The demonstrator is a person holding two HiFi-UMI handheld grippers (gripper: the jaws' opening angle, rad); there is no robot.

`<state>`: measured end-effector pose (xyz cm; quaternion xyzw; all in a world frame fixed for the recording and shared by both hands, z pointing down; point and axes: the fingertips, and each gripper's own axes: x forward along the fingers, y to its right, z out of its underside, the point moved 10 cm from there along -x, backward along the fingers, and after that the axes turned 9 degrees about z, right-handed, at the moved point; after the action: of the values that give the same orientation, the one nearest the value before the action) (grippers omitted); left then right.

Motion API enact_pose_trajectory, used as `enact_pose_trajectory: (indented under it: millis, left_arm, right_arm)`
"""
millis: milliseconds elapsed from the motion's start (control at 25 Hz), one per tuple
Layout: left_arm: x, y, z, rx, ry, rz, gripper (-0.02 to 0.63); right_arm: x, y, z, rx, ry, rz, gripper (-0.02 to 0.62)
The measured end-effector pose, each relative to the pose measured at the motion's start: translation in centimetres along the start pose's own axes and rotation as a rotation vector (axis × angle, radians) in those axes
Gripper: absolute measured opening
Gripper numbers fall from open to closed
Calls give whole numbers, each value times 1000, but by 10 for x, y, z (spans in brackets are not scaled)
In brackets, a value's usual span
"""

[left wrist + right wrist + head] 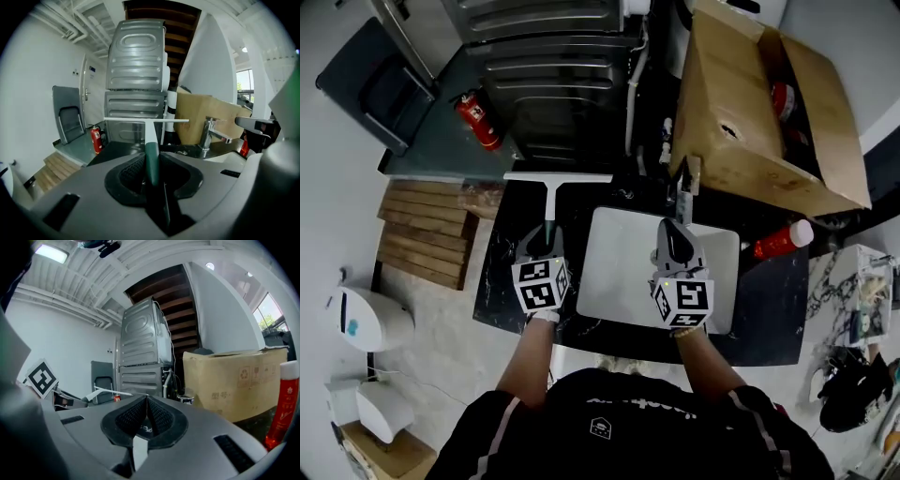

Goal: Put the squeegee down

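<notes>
The squeegee has a dark green handle (151,161) and a long white blade (558,176) that hangs over the far edge of the black counter (502,281). My left gripper (546,242) is shut on the handle, and the blade (146,120) stands crosswise ahead of its jaws. My right gripper (674,230) hovers over the white sink (614,281), just short of the faucet (685,187). Its jaws (146,411) are shut with nothing between them.
A big open cardboard box (750,122) stands behind the faucet at the back right. A red bottle (783,241) lies right of the sink. Beyond the counter are a ribbed metal cabinet (548,84), a red fire extinguisher (478,120) and wooden steps (422,234).
</notes>
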<state>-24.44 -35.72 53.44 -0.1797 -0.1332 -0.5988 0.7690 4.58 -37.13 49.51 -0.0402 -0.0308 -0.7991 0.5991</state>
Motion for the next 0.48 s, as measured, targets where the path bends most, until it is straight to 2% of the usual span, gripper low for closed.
enact_pose_trajectory:
  millis: [200, 320, 480]
  left_arm:
    - [47, -33, 28, -43, -131, 0, 100]
    - [62, -39, 40, -44, -219, 16, 100]
    - [68, -42, 58, -58, -291, 19, 100]
  right_arm:
    - [26, -17, 17, -26, -50, -28, 38]
    - [28, -21, 23, -30, -74, -39, 38]
    - [24, -19, 25, -28, -89, -41, 38]
